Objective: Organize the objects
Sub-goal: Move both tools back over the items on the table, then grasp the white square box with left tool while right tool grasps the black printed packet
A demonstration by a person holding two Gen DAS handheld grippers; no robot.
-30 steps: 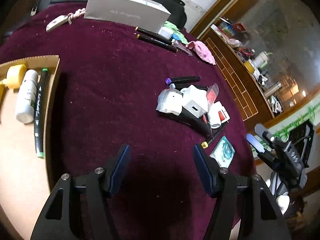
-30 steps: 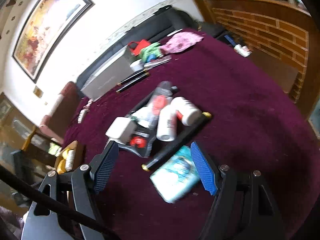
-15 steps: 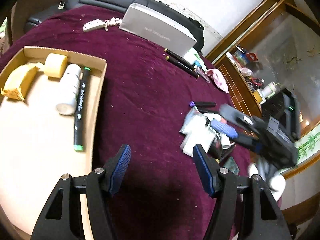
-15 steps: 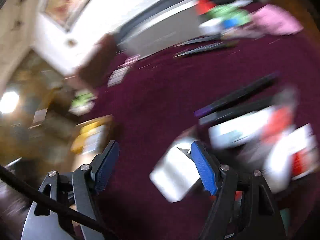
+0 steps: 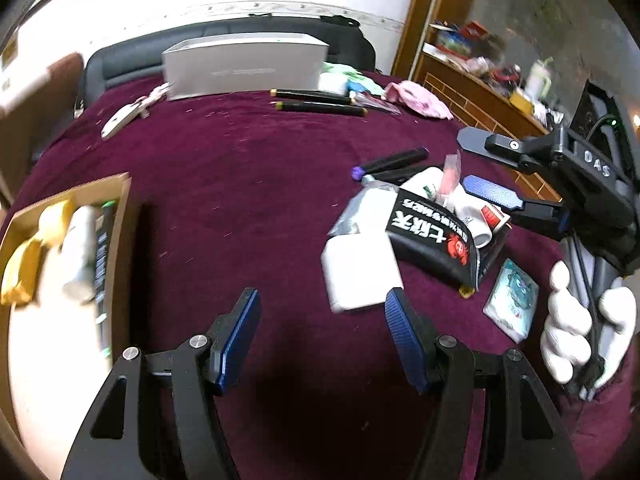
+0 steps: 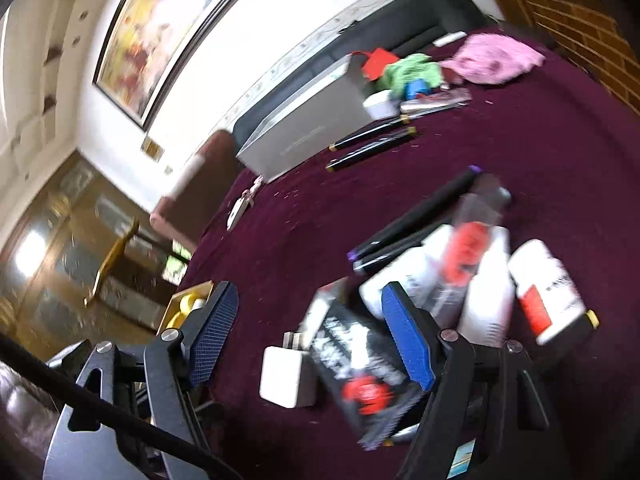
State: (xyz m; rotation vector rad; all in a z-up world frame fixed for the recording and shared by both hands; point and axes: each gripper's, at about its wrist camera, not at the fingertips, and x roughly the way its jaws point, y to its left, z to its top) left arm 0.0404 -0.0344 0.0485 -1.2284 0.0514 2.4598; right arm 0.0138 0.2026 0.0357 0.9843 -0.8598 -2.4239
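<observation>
Both claws are held wide open and empty, right claw point(image 6: 308, 340) poised over the white adapter point(image 6: 286, 376) at 6 o'clock, presumably for pickup; left claw point(image 5: 322, 338) parked clear.

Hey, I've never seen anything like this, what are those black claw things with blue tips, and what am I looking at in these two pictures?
They are hand-held grippers, one in each of a person's hands, each with its own fisheye camera looking along its two fingers. One picture comes from the left gripper, the other from the right gripper. In the left picture you also see the right tool from outside, held by a white-gloved hand.

Both stand open and hold nothing.

On the maroon cloth lies a pile: a black packet with white lettering, a white charger block, white bottles and black markers. At the left is a cardboard tray already holding a few items. Behind sits a grey box.
</observation>
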